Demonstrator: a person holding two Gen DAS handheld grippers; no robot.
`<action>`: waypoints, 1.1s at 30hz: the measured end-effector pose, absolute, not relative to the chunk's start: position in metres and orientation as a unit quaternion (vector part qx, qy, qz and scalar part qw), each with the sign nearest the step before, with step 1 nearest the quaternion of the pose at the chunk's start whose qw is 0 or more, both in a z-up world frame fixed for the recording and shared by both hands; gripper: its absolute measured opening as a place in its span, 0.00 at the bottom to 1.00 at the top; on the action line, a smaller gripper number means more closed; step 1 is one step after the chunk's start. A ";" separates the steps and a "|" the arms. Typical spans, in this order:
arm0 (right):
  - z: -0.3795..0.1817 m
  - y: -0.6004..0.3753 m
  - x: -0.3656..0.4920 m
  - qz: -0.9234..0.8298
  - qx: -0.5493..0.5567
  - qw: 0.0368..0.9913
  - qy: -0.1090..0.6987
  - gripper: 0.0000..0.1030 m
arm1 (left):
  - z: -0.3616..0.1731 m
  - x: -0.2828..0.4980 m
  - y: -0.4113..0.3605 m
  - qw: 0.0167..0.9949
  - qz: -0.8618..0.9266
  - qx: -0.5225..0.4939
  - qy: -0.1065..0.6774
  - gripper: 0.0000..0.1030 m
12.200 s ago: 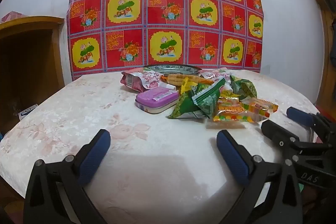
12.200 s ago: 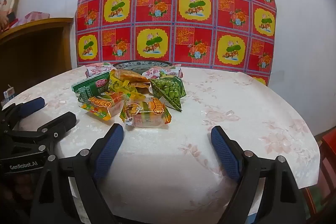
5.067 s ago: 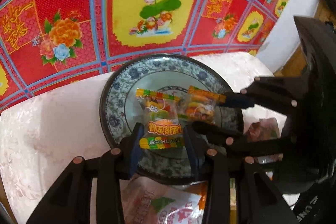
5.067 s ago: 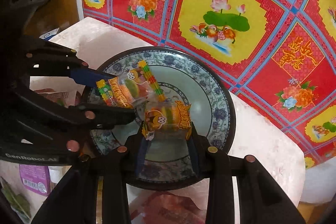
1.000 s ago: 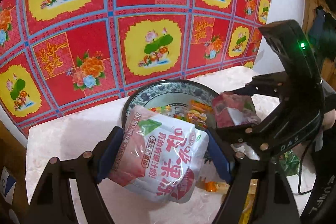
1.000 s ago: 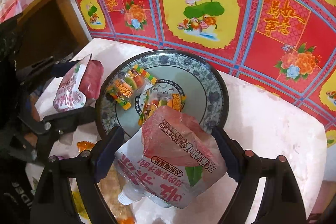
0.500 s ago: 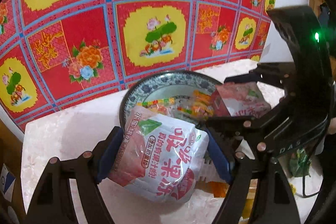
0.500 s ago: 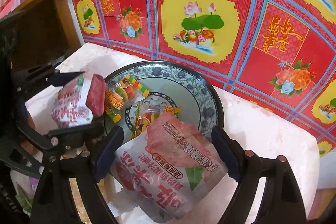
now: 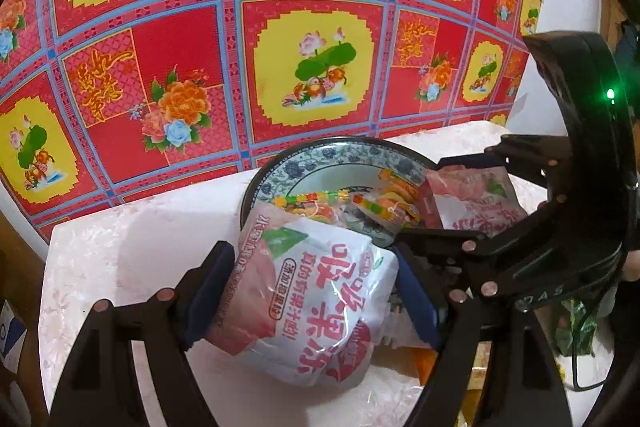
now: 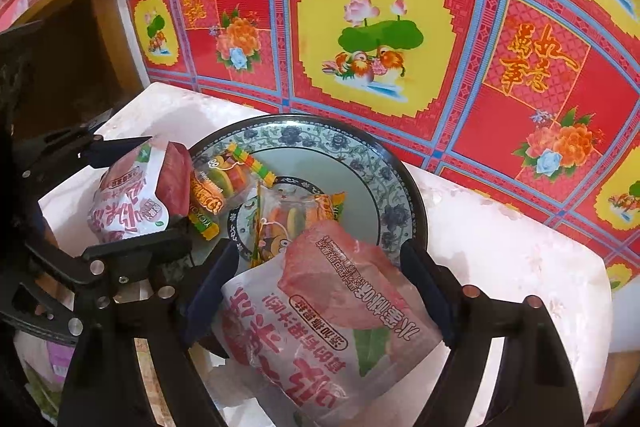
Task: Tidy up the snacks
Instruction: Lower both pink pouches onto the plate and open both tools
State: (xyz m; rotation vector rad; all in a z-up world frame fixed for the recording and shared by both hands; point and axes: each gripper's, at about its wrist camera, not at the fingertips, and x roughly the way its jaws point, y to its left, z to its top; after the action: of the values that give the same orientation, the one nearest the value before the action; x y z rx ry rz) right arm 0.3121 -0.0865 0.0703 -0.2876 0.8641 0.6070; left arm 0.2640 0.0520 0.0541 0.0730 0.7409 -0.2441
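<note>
The left gripper (image 9: pixel 312 291) holds a pink-and-white jelly pouch (image 9: pixel 312 299) across its width, the blue pads (image 9: pixel 208 291) pressing on both of the pouch's sides, so the jaws stand wide but are filled. This pouch hangs over the near rim of the patterned plate (image 9: pixel 296 163), which sits on the table (image 9: pixel 132 251) at its far edge, against the red and yellow floral cloth (image 9: pixel 312 67) hung on the wall behind.

The right gripper (image 10: pixel 320 291) clamps a second jelly pouch (image 10: pixel 328 315) of the same kind, also taken by its sides between wide-set pads (image 10: pixel 428 287). That second pouch overhangs the plate's near rim on the right side; the right wrist view shows its pink top reaching in above the dish.

Inside the plate lie two small clear packets of coloured gummy candy (image 10: pixel 224 183), one towards the left rim and the other (image 10: pixel 296 215) near the middle, partly covered by the right gripper's pouch.

The two grippers are close beside each other, each visible in the other's view. More snack packets (image 9: pixel 576 323) lie on the table below and right of the plate, mostly hidden behind the tools
</note>
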 end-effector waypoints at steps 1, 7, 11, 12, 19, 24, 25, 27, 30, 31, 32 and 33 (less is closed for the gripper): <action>0.070 -0.087 0.313 0.284 -0.133 0.855 0.413 0.82 | 0.054 0.264 0.053 0.925 -0.119 0.032 0.360 0.80; 0.071 -0.088 0.316 0.283 -0.114 0.858 0.413 0.82 | 0.056 0.265 0.055 0.927 -0.123 0.015 0.355 0.81; 0.070 -0.090 0.317 0.281 -0.110 0.863 0.405 0.83 | 0.057 0.266 0.055 0.927 -0.121 0.010 0.355 0.81; 0.070 -0.089 0.318 0.281 -0.110 0.864 0.402 0.83 | 0.057 0.267 0.056 0.927 -0.119 0.008 0.355 0.81; 0.071 -0.086 0.316 0.278 -0.119 0.870 0.389 0.83 | 0.062 0.266 0.062 0.934 -0.119 -0.016 0.337 0.86; 0.082 -0.086 0.311 0.279 -0.118 0.883 0.359 0.83 | 0.072 0.257 0.065 0.947 -0.123 -0.023 0.297 0.89; 0.086 -0.088 0.310 0.277 -0.113 0.888 0.348 0.83 | 0.074 0.255 0.064 0.949 -0.123 -0.022 0.289 0.91; 0.095 -0.093 0.308 0.270 -0.108 0.899 0.327 0.83 | 0.078 0.252 0.064 0.955 -0.115 -0.016 0.274 0.93; 0.104 -0.097 0.304 0.276 -0.101 0.908 0.298 0.85 | 0.080 0.250 0.064 0.958 -0.109 -0.014 0.267 0.93; 0.105 -0.097 0.303 0.282 -0.099 0.906 0.299 0.86 | 0.080 0.251 0.065 0.958 -0.106 -0.015 0.267 0.93; 0.105 -0.097 0.304 0.286 -0.095 0.904 0.303 0.88 | 0.081 0.251 0.066 0.958 -0.104 -0.017 0.266 0.93; 0.105 -0.097 0.304 0.285 -0.093 0.904 0.303 0.88 | 0.081 0.251 0.067 0.959 -0.101 -0.019 0.265 0.93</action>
State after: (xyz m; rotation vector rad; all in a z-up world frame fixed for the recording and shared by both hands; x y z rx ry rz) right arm 0.3043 -0.0969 0.1051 -0.1915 0.6270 0.5894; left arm 0.2506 0.0671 0.0815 -0.0380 0.5374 -0.2047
